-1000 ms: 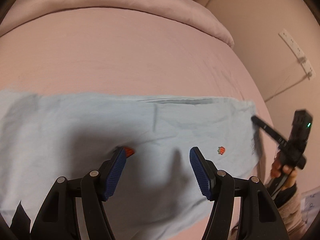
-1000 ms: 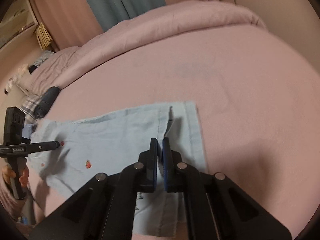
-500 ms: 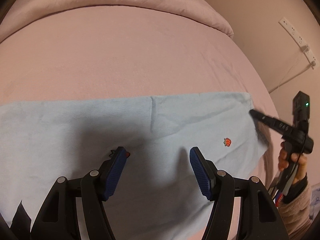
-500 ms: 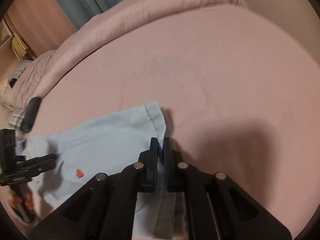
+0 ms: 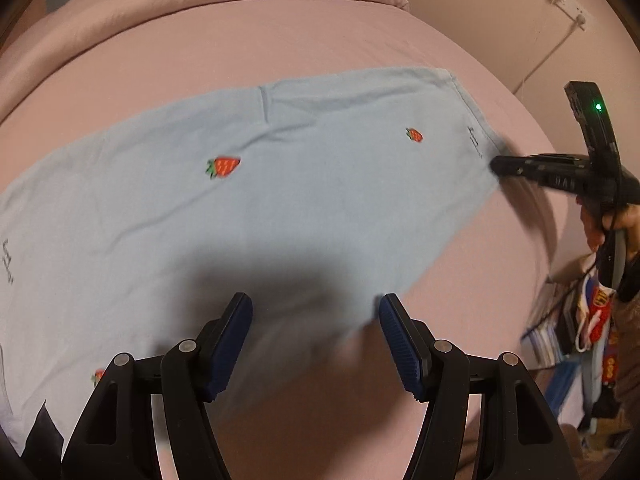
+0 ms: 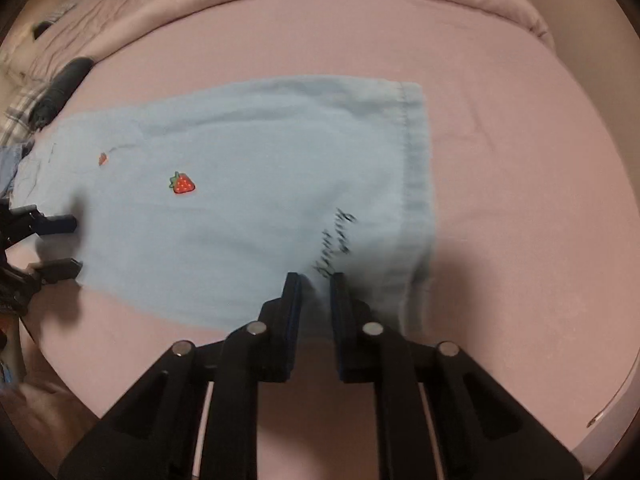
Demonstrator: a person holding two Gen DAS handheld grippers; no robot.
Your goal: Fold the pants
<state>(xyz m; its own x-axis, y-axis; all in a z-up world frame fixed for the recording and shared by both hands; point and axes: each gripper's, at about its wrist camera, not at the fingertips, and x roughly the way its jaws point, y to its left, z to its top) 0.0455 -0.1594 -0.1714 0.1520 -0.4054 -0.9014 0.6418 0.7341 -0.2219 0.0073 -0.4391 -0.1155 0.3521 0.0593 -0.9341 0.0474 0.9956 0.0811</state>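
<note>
Since a second ago my right claw point(image 6: 314, 280), which was clamped on the hem, has eased to a narrow gap. The pants point(image 6: 260, 200) have settled flat, and my left claw point(image 5: 316, 308) has drawn back from the strawberry patches to the near edge of the cloth.

The pants now lie as one light-blue panel on the pink bed point(image 5: 240, 52). The stitched hem point(image 6: 412, 168) is at the right end and the other end runs off left. In the right wrist view, the right claw sits over the near edge just left of the hem, beside the dark script. Cloth shows in the gap, but the pads look slightly parted rather than biting. The left claw is spread wide and holds nothing; the near edge lies just beyond its tips.

I judge one fold laid down, with another still to make across the length.

This is soft, light cotton, limp rather than stiff, so it will drape and drag on the sheet and wrinkle if I pull one corner alone. The hem is thicker and should give the surest bite. I would pinch through all layers at the two near corners, or at hem and edge together, then lift both evenly so the layers do not slide apart.
</note>
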